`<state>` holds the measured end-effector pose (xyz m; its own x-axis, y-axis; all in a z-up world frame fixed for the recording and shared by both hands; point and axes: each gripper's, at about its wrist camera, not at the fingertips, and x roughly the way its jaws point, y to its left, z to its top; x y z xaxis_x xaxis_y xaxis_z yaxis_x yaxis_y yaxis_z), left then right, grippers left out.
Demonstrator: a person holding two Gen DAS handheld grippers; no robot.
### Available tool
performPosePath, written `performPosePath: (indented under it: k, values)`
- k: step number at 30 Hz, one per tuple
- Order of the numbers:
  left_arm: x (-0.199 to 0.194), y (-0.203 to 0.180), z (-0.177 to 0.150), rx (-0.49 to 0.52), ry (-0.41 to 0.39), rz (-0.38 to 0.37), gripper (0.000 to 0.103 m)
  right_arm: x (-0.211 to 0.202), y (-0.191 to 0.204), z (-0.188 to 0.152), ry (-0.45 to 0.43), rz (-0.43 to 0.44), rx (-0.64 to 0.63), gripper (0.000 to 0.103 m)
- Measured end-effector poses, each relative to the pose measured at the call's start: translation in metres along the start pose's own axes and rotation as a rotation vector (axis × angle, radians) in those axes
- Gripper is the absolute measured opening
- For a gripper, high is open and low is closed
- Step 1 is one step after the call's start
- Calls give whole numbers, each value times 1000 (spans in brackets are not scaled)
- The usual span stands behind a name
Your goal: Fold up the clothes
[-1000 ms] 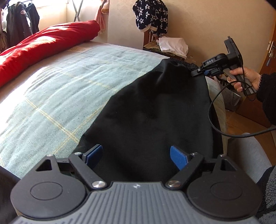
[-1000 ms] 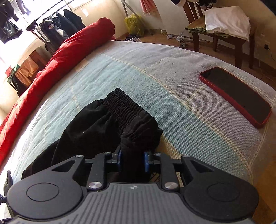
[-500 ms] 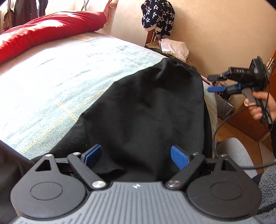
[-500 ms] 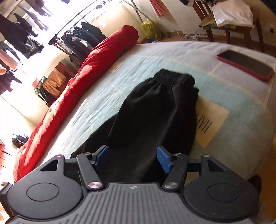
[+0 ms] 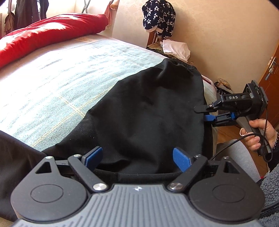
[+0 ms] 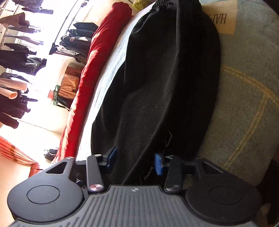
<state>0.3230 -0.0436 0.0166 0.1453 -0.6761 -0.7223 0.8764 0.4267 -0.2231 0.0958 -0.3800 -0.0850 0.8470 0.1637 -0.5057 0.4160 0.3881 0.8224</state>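
A pair of black trousers (image 5: 144, 111) lies flat on the bed's pale blue checked blanket (image 5: 57, 82), its elastic waistband (image 5: 184, 65) at the far end. My left gripper (image 5: 137, 159) hovers open over the near hem with nothing between its blue pads. My right gripper (image 5: 204, 113), held in a hand (image 5: 258, 132), sits at the trousers' right edge, about halfway along. In the right wrist view the right gripper (image 6: 135, 161) is open and straddles the edge of the black trousers (image 6: 162, 87), with fabric filling the gap between the pads.
A red duvet (image 5: 43, 33) runs along the far side of the bed. Beyond the bed stands a chair with white cloth (image 5: 176, 48) and a star-patterned garment (image 5: 157, 15). A clothes rack (image 6: 21, 57) stands by the window. A beige label patch (image 6: 221, 17) is on the blanket.
My right gripper let go of the waistband, opened, and moved back along the trousers' right edge to mid-length. The trousers now lie flatter. My left gripper stayed open at the hem.
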Motion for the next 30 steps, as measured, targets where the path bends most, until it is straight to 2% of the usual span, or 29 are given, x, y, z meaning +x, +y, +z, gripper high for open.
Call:
performPosePath:
  k: [1,2,4,7,12,15,17,19,21,23,25,29,30]
  values:
    - [0,0,0,1,-1,3,88,4,2,-1,-7,-37,-28,13]
    - [-1,-1,1,2,-5,4,88,3,3,-1,-10,-39,-30,7]
    - [-7,-1,0,5,-16,-1,88,2,5,-1,-16,-44,-35,6]
    - [-15,0,0,0,-21,-9,88,-16,27,2,-33,-30,-113,5]
    - [-19,-3,0,7,-36,-38,88,-32,40,10,-18,-96,-178,5]
    - [-15,-5,1,16,-31,-60,88,-18,20,8,44,-177,-134,7]
    - [-13,-7,3,28,-25,-57,88,-18,18,7,41,-179,-121,8]
    - [-14,-8,6,42,-31,-57,88,-18,17,5,39,-180,-108,13]
    - [-13,-7,11,52,-47,-51,88,-28,31,8,9,-226,-159,23]
    - [-13,-7,16,63,-62,-46,88,-42,48,14,-46,-270,-218,38]
    - [-6,-6,20,56,-67,-50,89,-59,59,25,-123,-297,-310,45]
    - [16,-8,23,48,-41,-71,89,-57,80,57,-207,-286,-459,62]
    - [17,-8,20,39,-28,-71,89,-51,81,67,-217,-281,-489,64]
